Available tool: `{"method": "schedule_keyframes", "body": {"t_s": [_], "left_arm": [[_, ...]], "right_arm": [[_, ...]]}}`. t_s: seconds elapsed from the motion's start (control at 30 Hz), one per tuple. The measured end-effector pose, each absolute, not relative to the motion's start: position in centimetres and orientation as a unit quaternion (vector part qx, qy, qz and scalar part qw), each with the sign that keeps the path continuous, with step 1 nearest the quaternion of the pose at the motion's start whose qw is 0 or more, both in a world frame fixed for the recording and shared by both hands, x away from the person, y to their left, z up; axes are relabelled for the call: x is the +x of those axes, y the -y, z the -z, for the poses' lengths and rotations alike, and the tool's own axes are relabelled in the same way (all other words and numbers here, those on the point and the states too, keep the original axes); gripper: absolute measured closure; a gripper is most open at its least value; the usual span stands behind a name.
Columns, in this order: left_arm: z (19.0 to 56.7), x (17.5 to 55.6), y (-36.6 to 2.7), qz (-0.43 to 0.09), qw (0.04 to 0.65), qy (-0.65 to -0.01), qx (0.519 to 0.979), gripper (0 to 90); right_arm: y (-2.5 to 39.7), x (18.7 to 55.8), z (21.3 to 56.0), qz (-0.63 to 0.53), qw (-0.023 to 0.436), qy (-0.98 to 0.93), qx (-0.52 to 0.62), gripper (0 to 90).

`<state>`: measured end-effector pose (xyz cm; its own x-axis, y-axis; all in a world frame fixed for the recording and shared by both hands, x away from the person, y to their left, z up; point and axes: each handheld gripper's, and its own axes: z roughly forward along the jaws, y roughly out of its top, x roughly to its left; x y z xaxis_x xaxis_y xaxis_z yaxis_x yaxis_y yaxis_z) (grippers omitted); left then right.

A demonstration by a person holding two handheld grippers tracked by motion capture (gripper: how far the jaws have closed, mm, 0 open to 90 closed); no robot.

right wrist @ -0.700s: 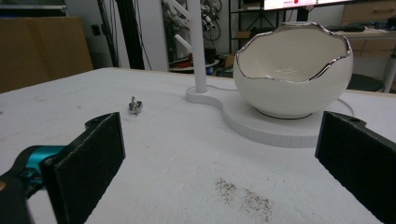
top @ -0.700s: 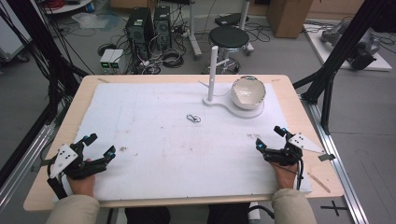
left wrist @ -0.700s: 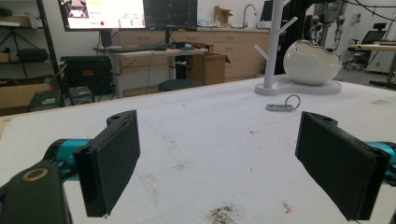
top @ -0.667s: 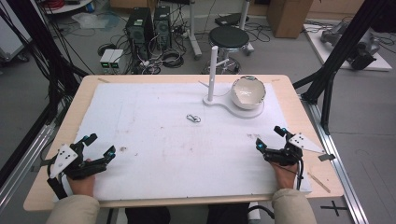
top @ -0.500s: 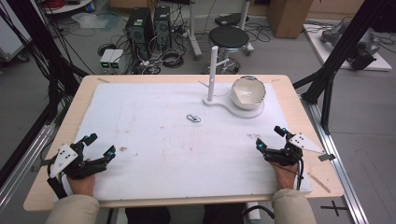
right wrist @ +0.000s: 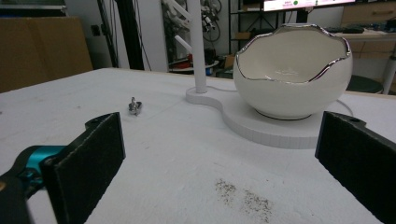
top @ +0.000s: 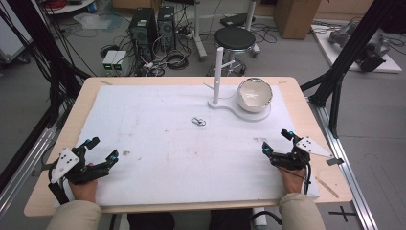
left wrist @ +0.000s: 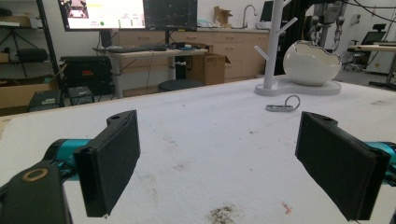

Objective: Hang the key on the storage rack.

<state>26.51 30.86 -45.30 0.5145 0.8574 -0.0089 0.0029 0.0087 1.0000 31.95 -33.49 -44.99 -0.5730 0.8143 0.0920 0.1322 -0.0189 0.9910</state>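
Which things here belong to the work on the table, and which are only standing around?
Belong to the work: small metal clasp, egg-shaped bowl, white stand, left gripper, right gripper, both open.

Standing around: stool, computer towers, cardboard box.

both grippers are black with teal barrels behind flat, dark-padded jaws. the left gripper (top: 99, 149) and the right gripper (top: 278, 142) each carry a grey three-cornered plate with dark dots and trail a black cable. the sleeves (top: 74, 215) are beige.
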Motion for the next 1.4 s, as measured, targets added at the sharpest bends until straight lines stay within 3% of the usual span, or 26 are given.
{"method": "schedule_keyframes", "body": {"t_s": [0.2,0.47,0.73,1.4], "left_arm": [[45.3,26.5,-30.9,-0.346,0.618,-0.350,0.613,14.4],[45.3,26.4,-30.9,-0.347,0.619,-0.348,0.612,14.4],[45.3,26.5,-30.9,-0.347,0.619,-0.348,0.613,14.4],[45.3,26.5,-30.9,-0.346,0.620,-0.349,0.611,14.4]], "right_arm": [[33.0,32.4,44.1,-0.594,0.271,-0.662,0.368,0.6],[31.1,34.2,40.5,-0.579,0.261,-0.688,0.353,0.5],[26.1,38.1,36.3,-0.556,0.209,-0.749,0.293,0.5],[16.6,44.9,36.8,-0.460,0.144,-0.841,0.247,0.5]]}}
